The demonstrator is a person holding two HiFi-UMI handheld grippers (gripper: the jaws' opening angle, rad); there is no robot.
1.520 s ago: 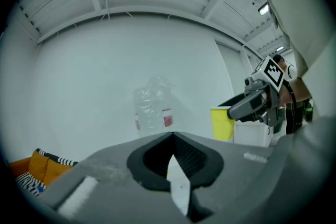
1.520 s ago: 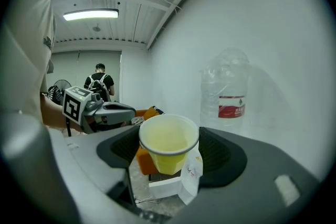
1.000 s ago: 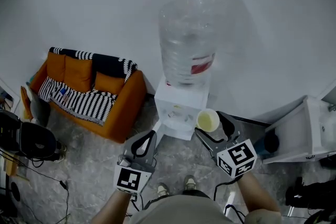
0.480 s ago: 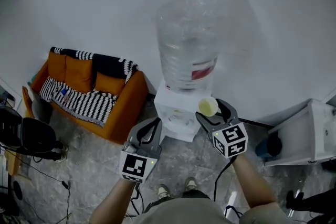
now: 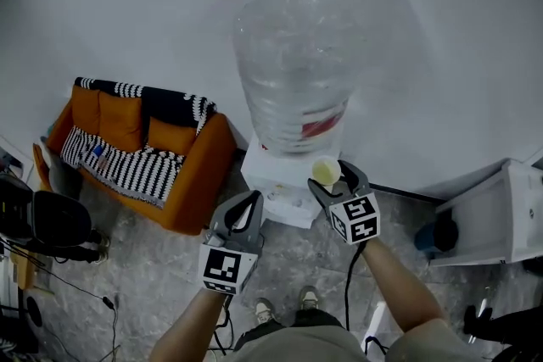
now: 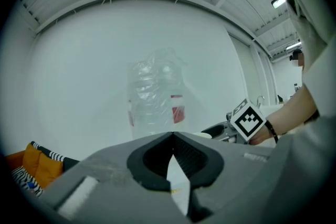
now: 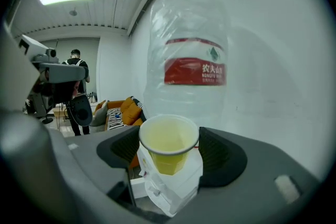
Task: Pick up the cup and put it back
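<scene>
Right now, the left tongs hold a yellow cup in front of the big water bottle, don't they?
Not the left ones. The cup is in the right tongs, in front of the big water bottle. The right gripper view shows it gripped between their jaws. The left tongs are shut with nothing in them.
</scene>
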